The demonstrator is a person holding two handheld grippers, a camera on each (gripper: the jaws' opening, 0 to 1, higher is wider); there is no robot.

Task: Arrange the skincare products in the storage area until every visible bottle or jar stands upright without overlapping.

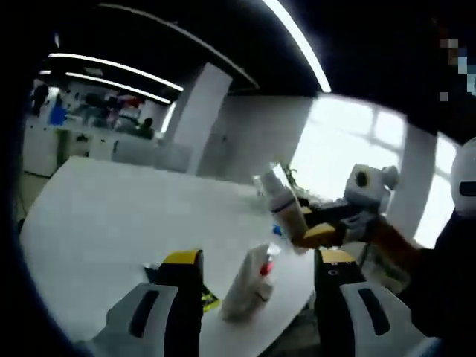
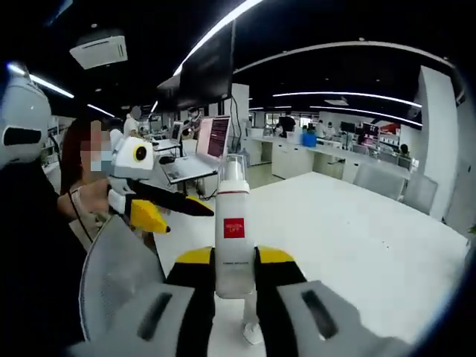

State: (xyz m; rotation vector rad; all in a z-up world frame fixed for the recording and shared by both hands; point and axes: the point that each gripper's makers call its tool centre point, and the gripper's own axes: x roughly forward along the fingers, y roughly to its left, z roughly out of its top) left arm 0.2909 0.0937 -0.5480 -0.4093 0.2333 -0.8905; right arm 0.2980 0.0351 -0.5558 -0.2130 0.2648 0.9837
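Observation:
In the right gripper view my right gripper [image 2: 232, 260] is shut on a tall white pump bottle [image 2: 232, 238] with a red square label and a clear cap, held upright above the white table [image 2: 357, 238]. The left gripper view shows that same bottle [image 1: 286, 207] tilted in the right gripper [image 1: 318, 235], above the table's right side. A second white bottle [image 1: 249, 284] with a red mark stands slightly leaning on the table [image 1: 111, 223], in front of and between the wide-apart jaws of my left gripper [image 1: 260, 259], which is open and empty. The left gripper [image 2: 167, 212] also appears at the left of the right gripper view.
A small dark and yellow item [image 1: 209, 301] lies by the left jaw. The table's near edge runs under both grippers. A person [image 2: 82, 171] sits at the left beside a mesh chair [image 2: 111, 275]. Laptops [image 2: 190, 160] stand on a desk behind.

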